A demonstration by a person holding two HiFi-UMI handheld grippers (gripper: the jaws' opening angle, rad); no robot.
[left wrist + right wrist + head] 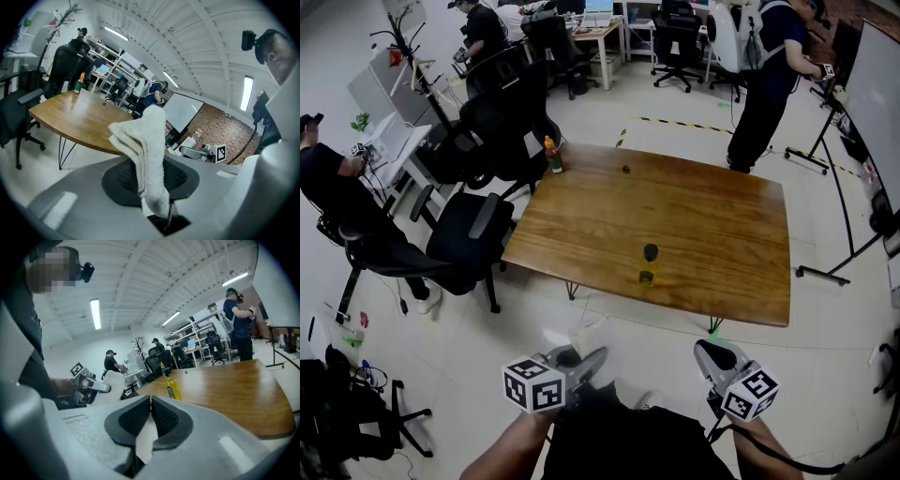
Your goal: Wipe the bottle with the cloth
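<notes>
Office table (722,234) carries the bottle (649,265) near its front edge, upright and untouched. Left gripper (151,180) jaws clamp the cloth (149,136); right gripper (150,414) jaws are together, empty. Risk: a one-handed wipe likely tips the unsteadied bottle.

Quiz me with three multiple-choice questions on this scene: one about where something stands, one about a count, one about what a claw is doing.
1. Where on the table is the yellow bottle?
A) near the edge closest to the claws
B) at the far left corner
C) at the right end

2. How many bottles stand on the table?
A) one
B) two
C) four

3. What is the left claw doing?
A) clamped on a white cloth
B) open and empty
C) gripping a bottle

Answers:
1 A: the head view shows it just inside the near edge.
2 B: the yellow bottle, plus an orange-capped bottle at the far left corner.
3 A: the cloth sticks up from between the closed pads.
</notes>
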